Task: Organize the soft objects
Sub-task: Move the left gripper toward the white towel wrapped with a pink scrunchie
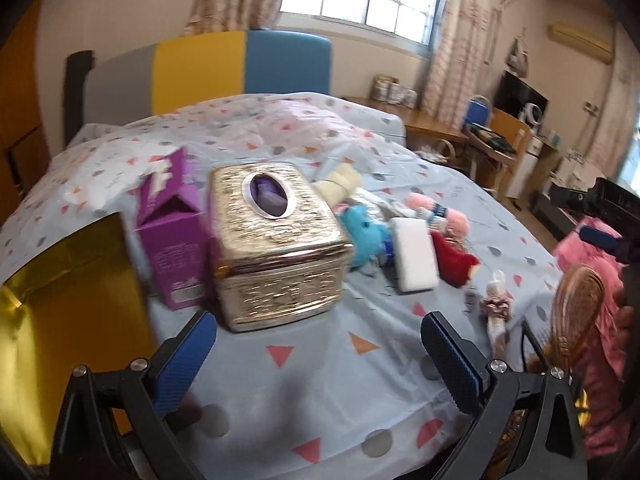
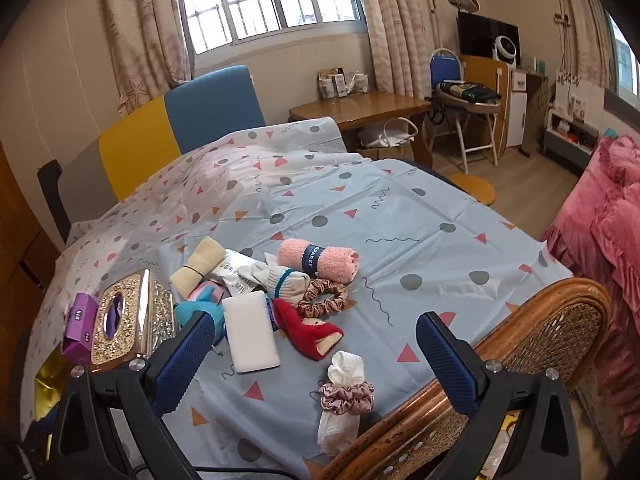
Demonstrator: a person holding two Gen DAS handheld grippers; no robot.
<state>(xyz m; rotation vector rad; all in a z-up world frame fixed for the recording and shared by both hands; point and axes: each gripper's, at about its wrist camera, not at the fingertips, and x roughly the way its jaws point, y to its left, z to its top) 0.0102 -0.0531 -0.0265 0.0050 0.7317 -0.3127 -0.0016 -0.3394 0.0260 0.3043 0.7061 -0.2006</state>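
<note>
Ahead of both jaws: soft pile (image 2: 280,292) untouched | jaws spread, empty | step: we approach | next: we pick white sponge (image 2: 252,330)

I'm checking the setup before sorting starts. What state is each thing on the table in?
Left gripper: jaws open, empty.
Right gripper: jaws open, empty.
Purple carton: top flaps open.
Gold tissue box: lid closed, upright.
Pink towel: rolled, banded.
White cloth: bunched, pink scrunchie around it.
Brown scrunchie: loose, lying flat.
</note>
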